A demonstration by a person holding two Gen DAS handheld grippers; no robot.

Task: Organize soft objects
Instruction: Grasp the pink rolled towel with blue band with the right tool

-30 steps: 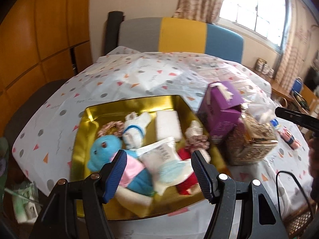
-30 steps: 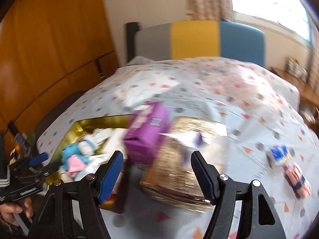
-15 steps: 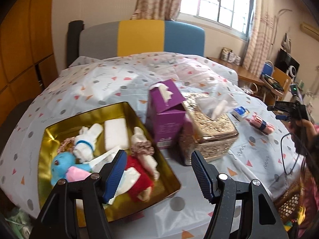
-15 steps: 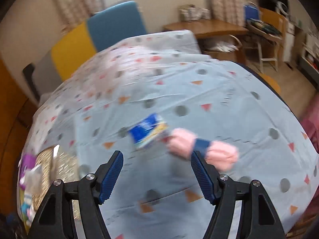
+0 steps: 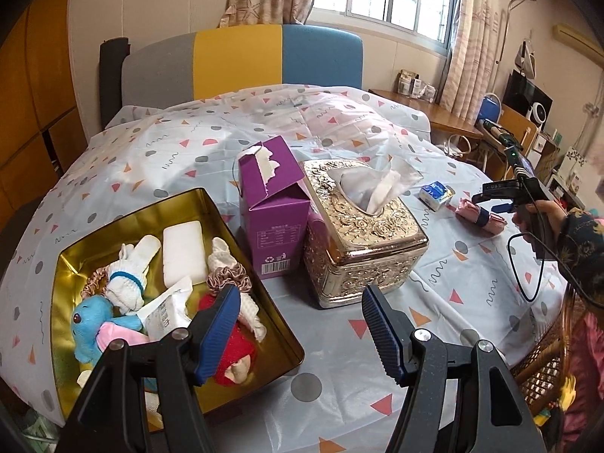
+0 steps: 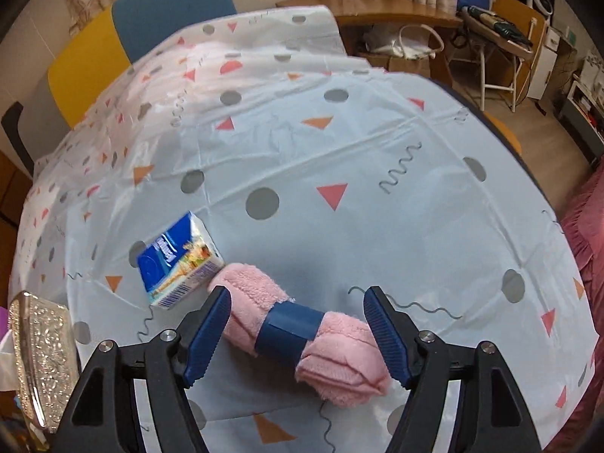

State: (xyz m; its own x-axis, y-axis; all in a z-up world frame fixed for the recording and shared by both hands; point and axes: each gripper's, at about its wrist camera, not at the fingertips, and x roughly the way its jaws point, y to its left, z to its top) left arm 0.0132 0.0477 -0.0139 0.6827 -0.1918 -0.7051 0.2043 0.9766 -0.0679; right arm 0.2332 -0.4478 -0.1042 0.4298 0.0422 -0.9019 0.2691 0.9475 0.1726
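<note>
Spread with a pale plastic cloth printed in grey dots and orange and pink triangles (image 5: 377,343), with a grey, yellow and blue headboard and a bright window behind. Largely done, by the look of it: at lower left of the left wrist view, a shallow gold metal tray (image 5: 222,222) already filled with soft things, among them a blue plush toy (image 5: 88,321), a white knitted bunny (image 5: 128,279), a white foam block (image 5: 183,253), a silky brown scrunchie (image 5: 230,277) and a red plush piece (image 5: 232,355). Beside the tray, at centre frame, a torn purple cardboard carton (image 5: 271,219) touching an embossed gold tissue box (image 5: 358,226) with a tissue pulled up. Left to gather, at the right edge of that view: a pink fleece roll bound with a dark blue band (image 6: 302,336) and a blue-wrapped pocket tissue pack (image 6: 177,260), lying just beside each other on the cloth, well apart from the tray. Right claw (image 6: 296,332) low over the roll, jaws opening, pads straddling it lengthwise without pressing. Left claw (image 5: 300,328) wide and holding nothing, poised above the tray's near right corner. Probably two items short of finished: roll first, pack after.
</note>
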